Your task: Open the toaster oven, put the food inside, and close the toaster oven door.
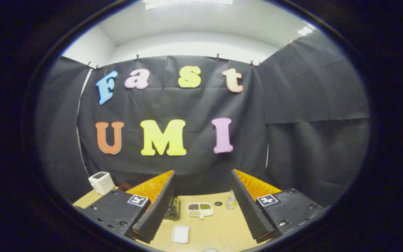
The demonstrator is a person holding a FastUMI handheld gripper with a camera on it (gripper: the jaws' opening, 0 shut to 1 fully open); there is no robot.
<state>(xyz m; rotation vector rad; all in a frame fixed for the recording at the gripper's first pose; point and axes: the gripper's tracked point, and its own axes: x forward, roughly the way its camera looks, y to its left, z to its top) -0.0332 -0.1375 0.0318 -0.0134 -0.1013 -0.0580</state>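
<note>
My gripper [202,174] is open and held high above a wooden table [222,227], with nothing between its fingers. Far below, seen between the fingers, lies a white divided dish [200,209] with dark, pale and green food in its sections. A small dark boxy appliance [172,209] stands just left of the dish, half hidden behind the left finger; it is too small to tell whether it is the toaster oven or how its door stands. A flat white rectangular tray [180,233] lies nearer to me than the dish.
A white pop-up toaster [100,182] stands at the table's far left corner. A small clear bottle [232,201] and a dark round disc [218,203] sit right of the dish. Black cloth walls close in the booth behind and on both sides.
</note>
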